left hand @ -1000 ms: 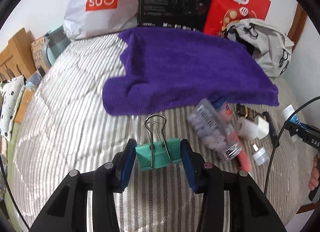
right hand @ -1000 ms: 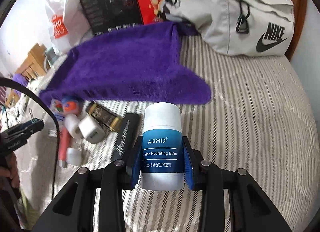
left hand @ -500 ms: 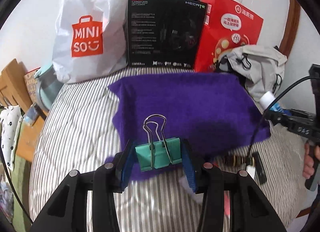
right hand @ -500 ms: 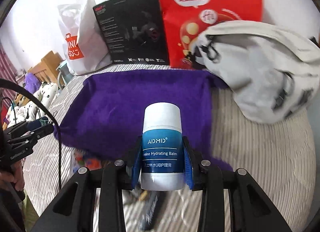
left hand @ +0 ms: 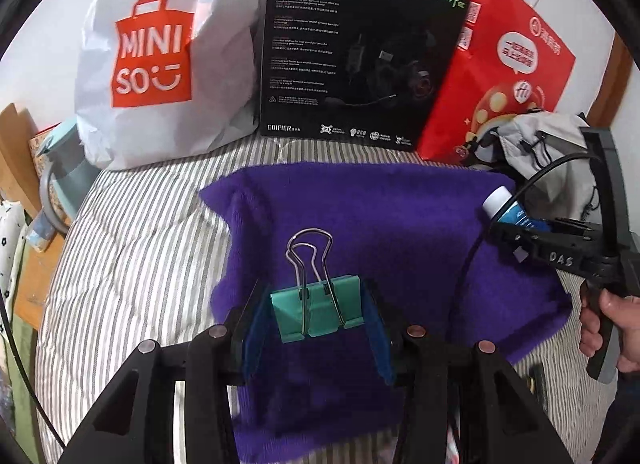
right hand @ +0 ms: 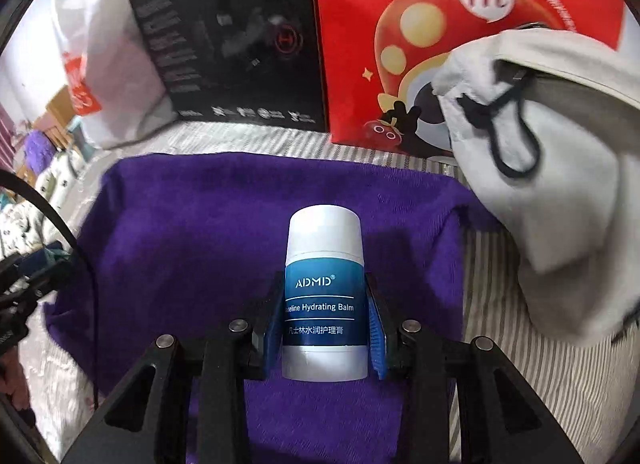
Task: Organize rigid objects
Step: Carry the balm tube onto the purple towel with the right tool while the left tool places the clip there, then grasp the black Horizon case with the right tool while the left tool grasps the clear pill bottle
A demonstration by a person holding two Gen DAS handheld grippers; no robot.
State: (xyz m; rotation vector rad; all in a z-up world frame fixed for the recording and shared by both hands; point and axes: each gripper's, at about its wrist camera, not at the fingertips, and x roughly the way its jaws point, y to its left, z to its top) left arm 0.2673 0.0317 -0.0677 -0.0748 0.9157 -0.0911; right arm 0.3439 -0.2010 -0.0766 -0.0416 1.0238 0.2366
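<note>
Blue-padded black fingers of the left gripper, at lower centre of the left wrist view, clamp a teal metal binder clip with wire handles pointing away. At lower centre of the right wrist view, the right gripper grips a white-capped blue cylindrical balm stick, label facing the camera. Both hang above a purple plush towel on a striped mattress. Farther back, along the upper frame, stand a white plastic shopping bag, a black headset box, a red paper bag and a grey fabric backpack.
</note>
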